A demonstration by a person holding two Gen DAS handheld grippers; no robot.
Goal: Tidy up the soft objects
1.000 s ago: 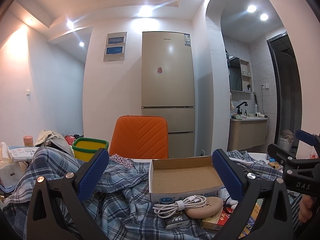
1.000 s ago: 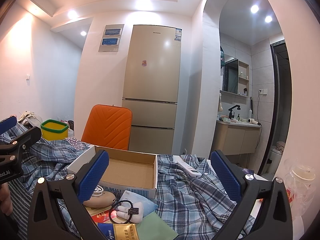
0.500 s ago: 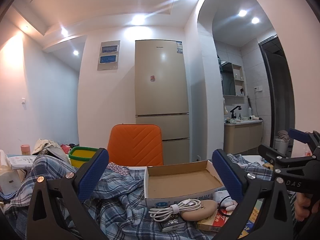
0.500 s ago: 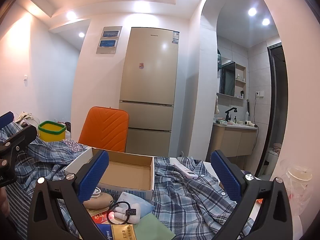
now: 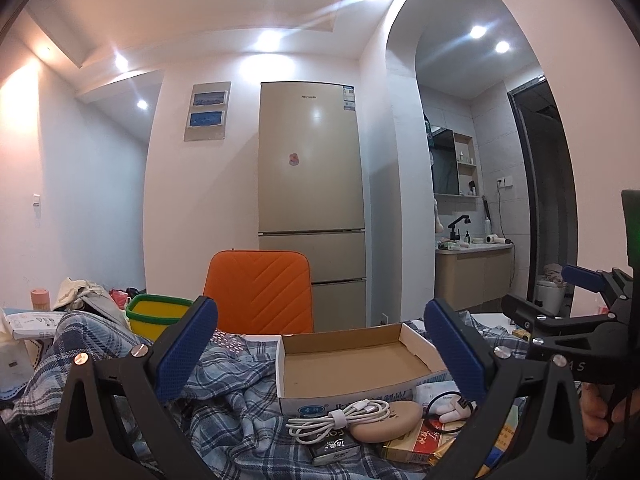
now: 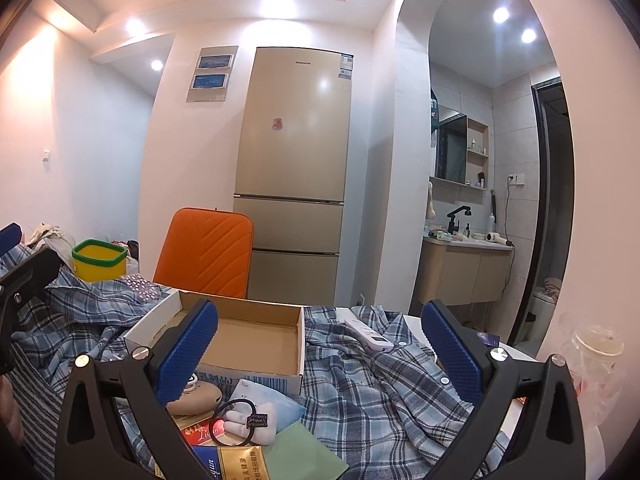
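A blue plaid shirt [image 5: 224, 396] lies crumpled over the table; it also shows in the right wrist view [image 6: 376, 392]. An open, empty cardboard box [image 5: 352, 364] sits on it, also seen from the right wrist [image 6: 248, 340]. In front of the box lie a white cable [image 5: 340, 420], a tan pebble-shaped thing [image 5: 388, 424], a white plush with a black hair tie [image 6: 248, 420] and cigarette packs [image 6: 236, 460]. My left gripper [image 5: 320, 352] is open and empty above the shirt and box. My right gripper [image 6: 316, 352] is open and empty above the box and shirt, and also shows in the left wrist view [image 5: 560, 320].
An orange chair [image 5: 260, 292] stands behind the table before a beige fridge [image 5: 312, 216]. A yellow bin with a green rim [image 5: 158, 320] is at the back left. A white remote [image 6: 368, 334] lies on the shirt. A plastic cup [image 6: 596, 360] stands at the right.
Both views have tilted up a little and shifted, so the box sits lower in the frames. Both grippers stay open and empty.
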